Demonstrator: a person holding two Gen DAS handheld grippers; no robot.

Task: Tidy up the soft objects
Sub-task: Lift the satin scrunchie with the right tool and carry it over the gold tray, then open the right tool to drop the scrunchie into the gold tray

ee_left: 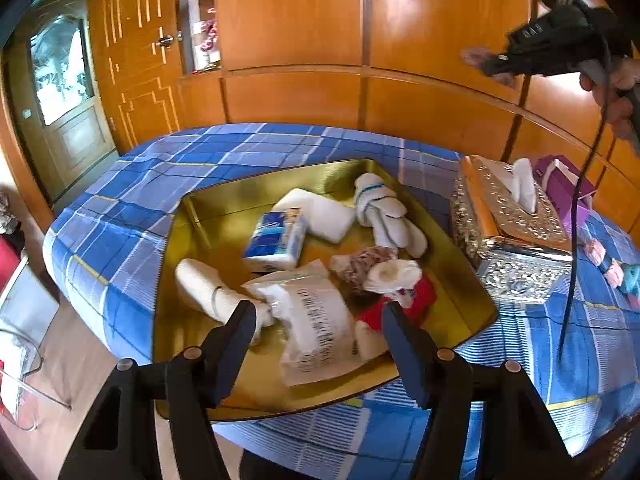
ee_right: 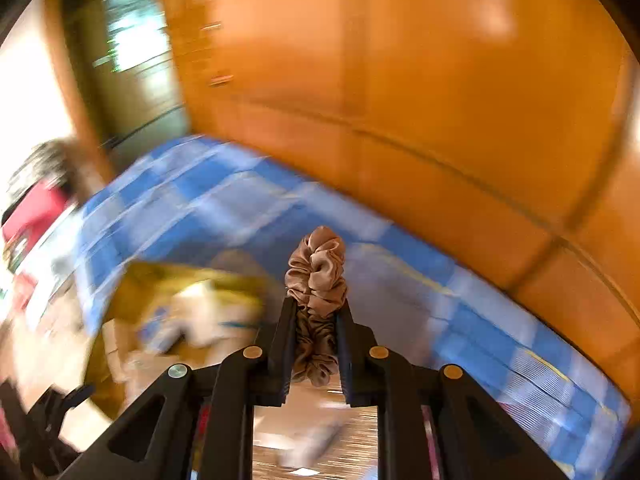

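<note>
A gold tray (ee_left: 460, 280) lies on the blue checked cloth and holds several soft things: a blue tissue pack (ee_left: 274, 242), a white foam block (ee_left: 320, 212), a knotted white cloth (ee_left: 380, 208), a rolled white cloth (ee_left: 208, 288), a mottled scrunchie (ee_left: 362, 266) and a red-and-white piece (ee_left: 416, 300). My left gripper (ee_left: 318, 312) hangs open over the tray's near side, with a printed plastic packet (ee_left: 316, 328) lying between its fingers. My right gripper (ee_right: 318, 308) is shut on a tan satin scrunchie (ee_right: 318, 264) and is held high at the upper right, right gripper (ee_left: 492, 68).
An ornate silver tissue box (ee_left: 516, 236) stands right of the tray, a purple box (ee_left: 560, 184) behind it. Pink and teal soft pieces (ee_left: 612, 268) lie at the far right. Wooden wall panels run behind the table. A clear plastic bin (ee_left: 20, 360) sits low at the left.
</note>
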